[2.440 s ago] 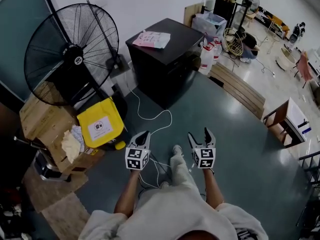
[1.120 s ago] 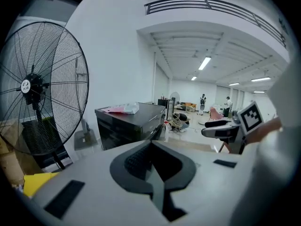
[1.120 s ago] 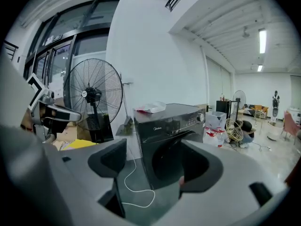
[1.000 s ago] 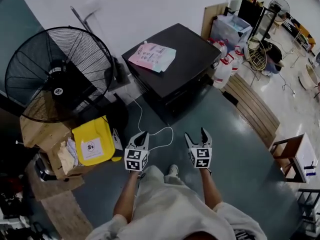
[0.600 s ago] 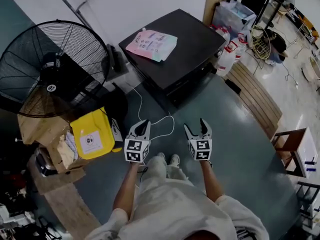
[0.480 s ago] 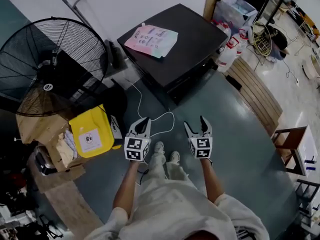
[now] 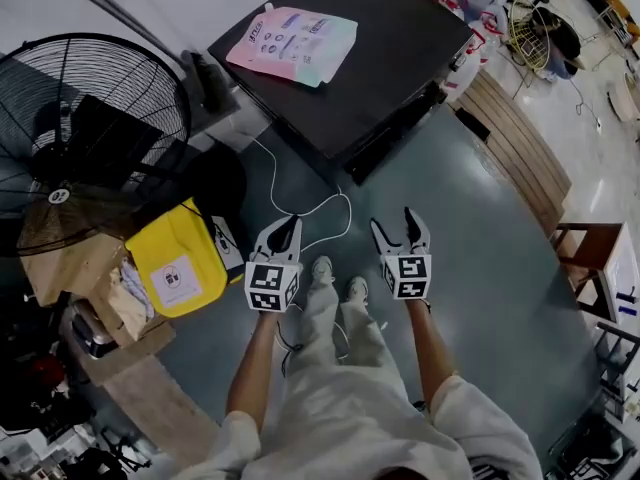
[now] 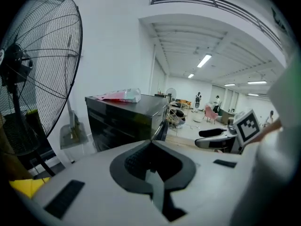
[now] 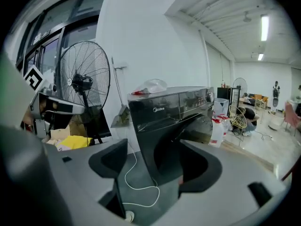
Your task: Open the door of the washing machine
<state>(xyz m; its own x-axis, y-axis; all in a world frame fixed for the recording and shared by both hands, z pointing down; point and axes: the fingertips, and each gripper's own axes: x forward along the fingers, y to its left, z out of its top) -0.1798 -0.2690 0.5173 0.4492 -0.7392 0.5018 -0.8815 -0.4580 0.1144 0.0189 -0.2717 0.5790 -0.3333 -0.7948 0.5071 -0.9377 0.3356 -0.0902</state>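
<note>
The black washing machine (image 7: 370, 58) stands at the top of the head view, a pink-and-white packet (image 7: 292, 43) lying on its lid. Its front faces right; I cannot tell whether the door is latched. Both grippers hover over the floor short of the machine, touching nothing. My left gripper (image 7: 283, 230) has its jaws together and empty; in its own view the left gripper (image 8: 151, 142) points at the washing machine (image 8: 122, 121). My right gripper (image 7: 397, 226) is open, and in its own view the right gripper (image 9: 153, 147) frames the washing machine (image 9: 164, 112) front.
A big black fan (image 7: 80, 118) stands at the left, with a yellow box (image 7: 178, 263) and cardboard boxes (image 7: 70, 268) below it. A white cable (image 7: 300, 208) loops on the floor before the machine. White jugs (image 7: 470, 53), wooden planks (image 7: 520, 138) and a small wooden table (image 7: 590, 258) lie to the right.
The person has walked toward the machine, which now fills more of the head view's top. Both grippers have come forward and lower. Neither gripper's jaws have visibly changed.
</note>
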